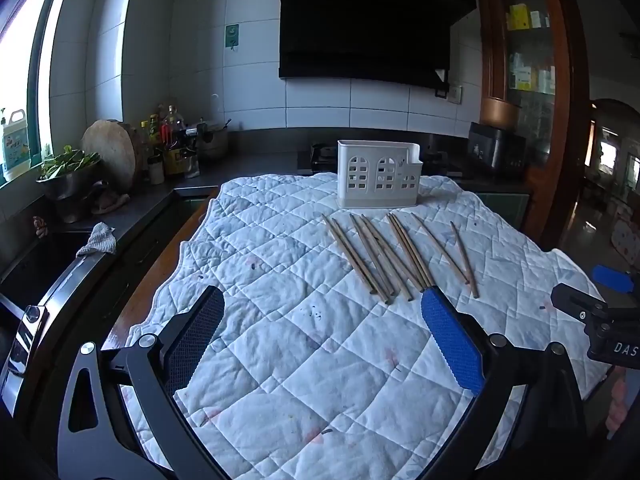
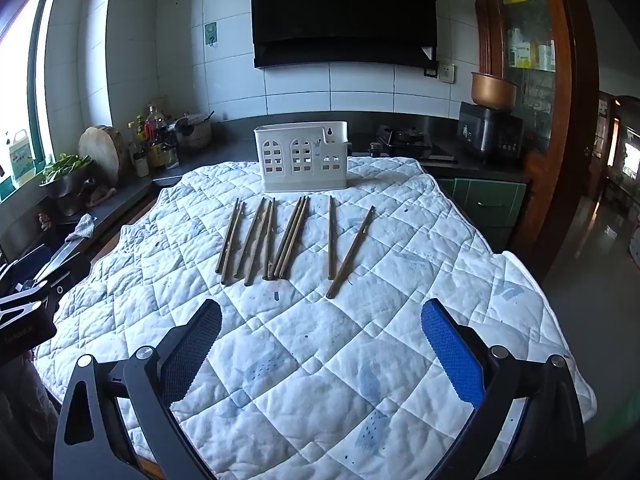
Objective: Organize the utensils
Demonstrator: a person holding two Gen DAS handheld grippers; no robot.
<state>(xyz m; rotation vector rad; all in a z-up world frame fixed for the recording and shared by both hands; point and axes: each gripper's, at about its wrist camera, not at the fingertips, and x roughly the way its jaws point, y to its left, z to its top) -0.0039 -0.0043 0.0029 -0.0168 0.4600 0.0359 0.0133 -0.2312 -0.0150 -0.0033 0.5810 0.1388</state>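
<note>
A: Hovering both tools over the quilted cloth (image 2: 320,360), left gripper (image 1: 322,316) and right gripper (image 2: 320,320) both spread wide, nothing sitting between the pads of either.

B: Seeing the same. Lying flat on the cloth, the chopsticks (image 2: 280,236), fanned in loose clusters, ends pointing toward the white utensil holder (image 2: 304,156). Standing upright at the far edge of the cloth, that holder, just beyond the far tips and looking empty from here.

A: Judging the first pickup as the step in hand. Probably starting with the two loners on the right side, the straight one (image 2: 330,236) and the slanted one (image 2: 352,252), since lying apart from the rest.

B: Agreeing. Narrowing the jaws a good deal before coming down, otherwise scooping cloth along with wood. Approaching across the stick, not along it, and pinching near the middle to avoid tipping.

A: Watching the quilt too: soft and puckered, likely bunching under a pad and rolling a thin stick away.

B: Worth lifting clear, then tilting the stick upright over the holder's open top before letting go. Keeping the other tool close by the holder, in case of sliding on the cloth.

A: Leaving the tight bundles for later, perhaps taking them as pairs.
</note>
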